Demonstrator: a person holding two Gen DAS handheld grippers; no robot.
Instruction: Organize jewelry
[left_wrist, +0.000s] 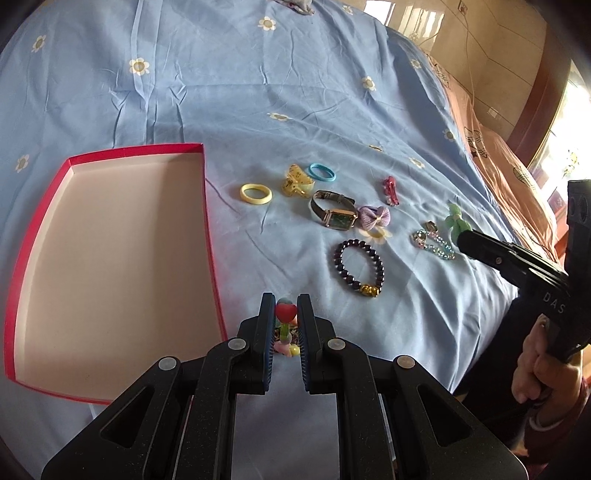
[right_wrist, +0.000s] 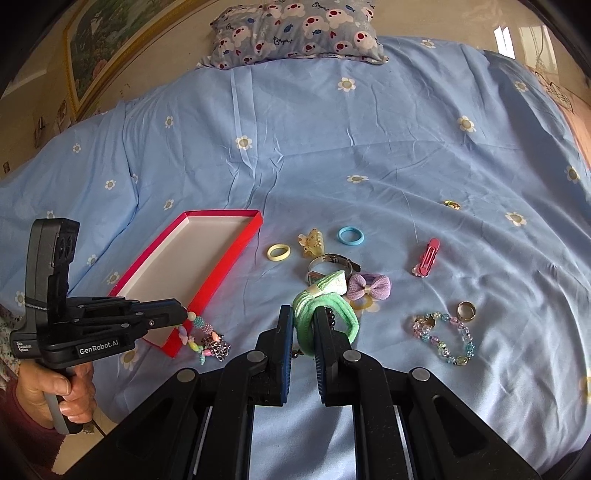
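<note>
While L gripper (left_wrist: 285, 314) pinches bead bracelet (right_wrist: 202, 338), R gripper (right_wrist: 303, 317) grips green scrunchie (right_wrist: 332, 306).

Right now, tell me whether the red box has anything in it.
Empty. The red box shows only its bare pale floor in the left wrist view, and the right wrist view agrees; the yellow ring and other pieces lie outside on the sheet.

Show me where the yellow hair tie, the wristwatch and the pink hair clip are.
yellow hair tie (left_wrist: 256, 193), left wrist view, on its near rim.
wristwatch (left_wrist: 341, 219), left wrist view, on its green face.
pink hair clip (right_wrist: 427, 257), right wrist view, mid-body.
</note>
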